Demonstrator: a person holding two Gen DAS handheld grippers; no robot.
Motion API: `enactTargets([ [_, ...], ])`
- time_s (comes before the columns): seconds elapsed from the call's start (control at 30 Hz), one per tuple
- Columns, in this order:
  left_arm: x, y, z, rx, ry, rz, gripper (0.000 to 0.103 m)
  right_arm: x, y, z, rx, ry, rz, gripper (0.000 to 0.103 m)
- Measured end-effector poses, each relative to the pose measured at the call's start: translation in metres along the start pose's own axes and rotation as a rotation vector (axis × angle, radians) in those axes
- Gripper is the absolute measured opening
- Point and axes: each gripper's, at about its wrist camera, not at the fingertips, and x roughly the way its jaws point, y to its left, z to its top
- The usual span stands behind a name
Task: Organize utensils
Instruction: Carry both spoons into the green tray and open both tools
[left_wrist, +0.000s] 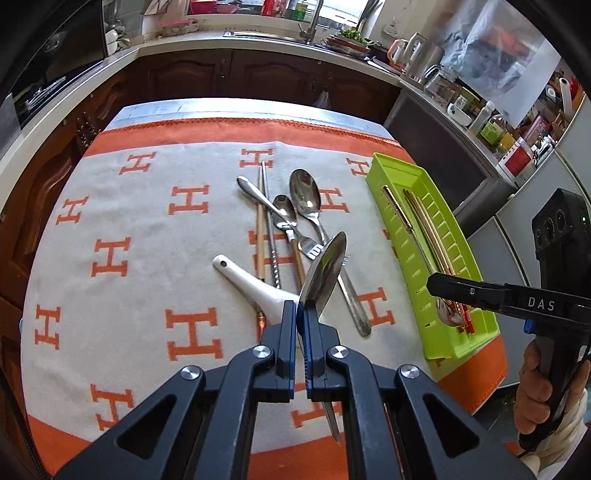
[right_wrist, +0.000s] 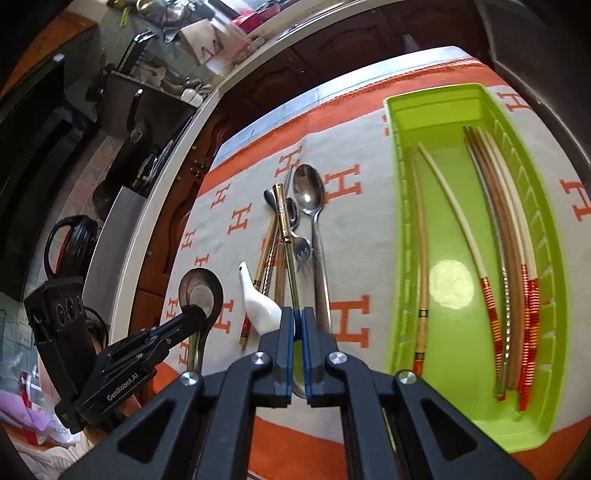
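My left gripper (left_wrist: 297, 304) is shut on a steel spoon (left_wrist: 325, 271), held above the cloth with its bowl pointing up and away and its handle hanging below the fingers. The right wrist view shows that gripper (right_wrist: 195, 314) and spoon (right_wrist: 201, 291) at lower left. My right gripper (right_wrist: 298, 312) is shut on a thin gold-handled spoon (right_wrist: 283, 218) by its bowl end. In the left wrist view the right gripper (left_wrist: 430, 286) hovers over the near end of the green tray (left_wrist: 373, 173). Several chopsticks (right_wrist: 509, 240) lie in the tray (right_wrist: 393, 147).
On the orange-and-white cloth (left_wrist: 147, 229) a loose pile remains: a large steel spoon (left_wrist: 304, 194), a small spoon (left_wrist: 284, 208), a fork (left_wrist: 310, 249), chopsticks (left_wrist: 260, 236) and a white ceramic spoon (left_wrist: 255, 286). A hand (left_wrist: 535, 384) grips the right tool. Kitchen counters (left_wrist: 258, 40) surround the table.
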Motion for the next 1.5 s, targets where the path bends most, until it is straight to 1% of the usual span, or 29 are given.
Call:
enactTargets([
  [0.07, 0.005, -0.016, 0.011, 0.009, 0.012, -0.023, 0.001, -0.01, -0.016, 0.003, 0.049, -0.019, -0.004, 0.003],
  [0.17, 0.015, -0.046, 0.026, 0.041, 0.025, -0.056, 0.001, -0.021, -0.039, 0.007, 0.111, -0.06, -0.041, 0.004],
  [0.37, 0.04, -0.104, 0.05, 0.101, 0.052, -0.093, 0.001, -0.034, -0.079, 0.012, 0.202, -0.097, -0.142, 0.004],
  [0.47, 0.056, -0.126, 0.058, 0.115, 0.069, -0.096, 0.001, -0.036, -0.091, 0.014, 0.218, -0.099, -0.191, 0.004],
  [0.6, 0.081, -0.145, 0.063, 0.117, 0.093, -0.071, 0.001, -0.037, -0.103, 0.014, 0.241, -0.077, -0.216, 0.004],
  [0.7, 0.1, -0.151, 0.065, 0.108, 0.115, -0.046, 0.002, -0.038, -0.108, 0.012, 0.252, -0.07, -0.228, 0.005],
  [0.8, 0.112, -0.154, 0.064, 0.102, 0.146, -0.023, 0.007, -0.042, -0.109, 0.012, 0.251, -0.073, -0.221, 0.005],
  [0.9, 0.112, -0.155, 0.062, 0.118, 0.151, -0.011, 0.019, -0.048, -0.107, 0.013, 0.237, -0.089, -0.223, 0.006],
  [1.0, 0.103, -0.158, 0.059, 0.147, 0.134, -0.006, 0.022, -0.052, -0.103, 0.014, 0.213, -0.104, -0.239, 0.006],
  [1.07, 0.096, -0.158, 0.058, 0.165, 0.123, 0.019, 0.033, -0.053, -0.102, 0.015, 0.206, -0.108, -0.238, 0.006],
  [1.13, 0.089, -0.156, 0.055, 0.179, 0.111, 0.033, 0.037, -0.053, -0.101, 0.015, 0.197, -0.108, -0.24, 0.006],
  [1.43, 0.063, -0.126, 0.045, 0.171, 0.093, 0.097, 0.038, -0.052, -0.089, 0.007, 0.168, -0.101, -0.238, 0.006],
  [1.5, 0.056, -0.117, 0.042, 0.164, 0.084, 0.11, 0.042, -0.051, -0.086, 0.004, 0.162, -0.095, -0.238, 0.006],
])
